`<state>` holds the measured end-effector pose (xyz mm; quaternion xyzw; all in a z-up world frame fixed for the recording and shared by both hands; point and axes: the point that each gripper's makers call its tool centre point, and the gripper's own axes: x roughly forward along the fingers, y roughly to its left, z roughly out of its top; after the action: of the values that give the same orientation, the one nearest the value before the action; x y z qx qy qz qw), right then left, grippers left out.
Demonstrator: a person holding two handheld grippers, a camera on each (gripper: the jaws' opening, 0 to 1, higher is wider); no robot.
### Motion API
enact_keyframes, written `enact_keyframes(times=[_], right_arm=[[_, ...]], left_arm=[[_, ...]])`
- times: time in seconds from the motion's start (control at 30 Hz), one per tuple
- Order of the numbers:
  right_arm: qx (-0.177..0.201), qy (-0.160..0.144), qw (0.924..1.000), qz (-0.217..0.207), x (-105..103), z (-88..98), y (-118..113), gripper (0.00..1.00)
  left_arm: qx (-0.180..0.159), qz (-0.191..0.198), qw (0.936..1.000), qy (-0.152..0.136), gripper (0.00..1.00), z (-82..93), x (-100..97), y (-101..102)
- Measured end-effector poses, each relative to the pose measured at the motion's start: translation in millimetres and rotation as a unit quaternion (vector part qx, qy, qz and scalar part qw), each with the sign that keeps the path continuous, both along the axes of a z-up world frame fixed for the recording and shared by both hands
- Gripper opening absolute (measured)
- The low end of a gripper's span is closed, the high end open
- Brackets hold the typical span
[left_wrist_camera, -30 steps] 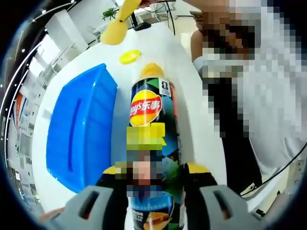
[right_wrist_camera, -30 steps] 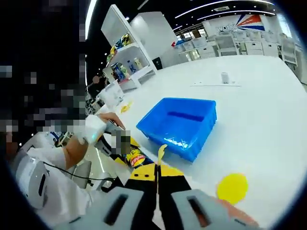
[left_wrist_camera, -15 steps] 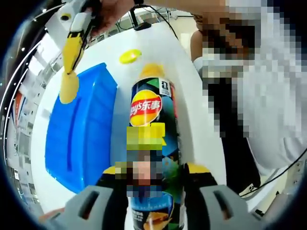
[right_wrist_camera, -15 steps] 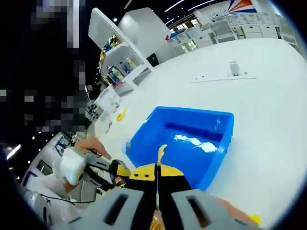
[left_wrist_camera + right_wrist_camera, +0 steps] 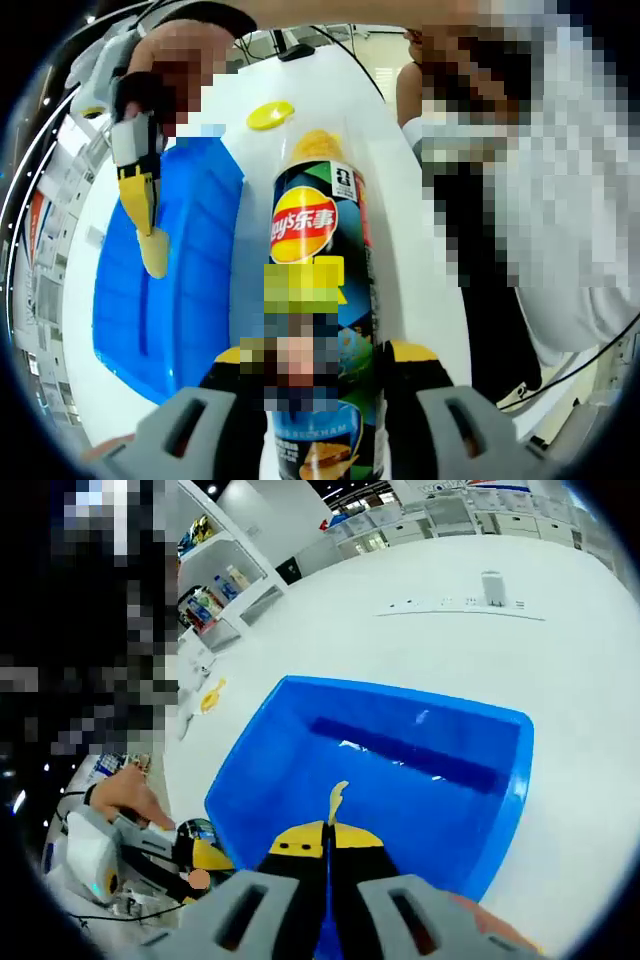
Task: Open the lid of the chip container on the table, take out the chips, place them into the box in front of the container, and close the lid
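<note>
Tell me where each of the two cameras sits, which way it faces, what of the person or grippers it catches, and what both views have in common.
Left gripper view: rides the left gripper, looking along the chip container in its jaws toward the yellow lid; the right gripper comes in holding a chip.
Right gripper view: rides the right gripper, looking down into the blue box past the chip.
Shared: blue box, chip, white table.

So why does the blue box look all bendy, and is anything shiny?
Right gripper view: the fisheye lens bulges the blue box, and white glare glints on its floor. Left gripper view: the chip can stays sharp; the table curves toward the edges.
</note>
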<state>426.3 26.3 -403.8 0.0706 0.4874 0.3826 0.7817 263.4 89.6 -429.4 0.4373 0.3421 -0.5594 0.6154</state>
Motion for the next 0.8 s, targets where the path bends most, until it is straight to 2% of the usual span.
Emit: enact_keyframes(times=[0.27,0.37,0.4,0.53,0.6,0.8], right_arm=[[-0.016,-0.008,0.9998,0.008,7,-9.9,0,0.01],[-0.043,-0.038,0.998,0.026,9,-11.3,-3,0.03],[-0.046,-0.04,0.9979,0.024,11,-11.0,-4,0.05],[-0.036,-0.044,0.9983,0.016,21,-3.1,-6,0.14],[-0.036,-0.057,0.9976,0.013,27,4.4,-7,0.15],[-0.018,-0.086,0.996,0.014,21,22.4,-15,0.15]], left_arm=[[0.002,0.0,1.0,0.001,0.46,-0.1,-2.2,0],[0.002,0.0,1.0,0.002,0.46,-0.5,5.9,4],[0.002,0.0,1.0,0.002,0.46,-0.6,7.4,5],[0.004,-0.001,1.0,0.002,0.46,-0.9,11.0,7],[0.005,0.0,1.0,0.001,0.46,-1.1,10.5,7],[0.005,0.0,1.0,0.001,0.46,-0.8,8.0,5]])
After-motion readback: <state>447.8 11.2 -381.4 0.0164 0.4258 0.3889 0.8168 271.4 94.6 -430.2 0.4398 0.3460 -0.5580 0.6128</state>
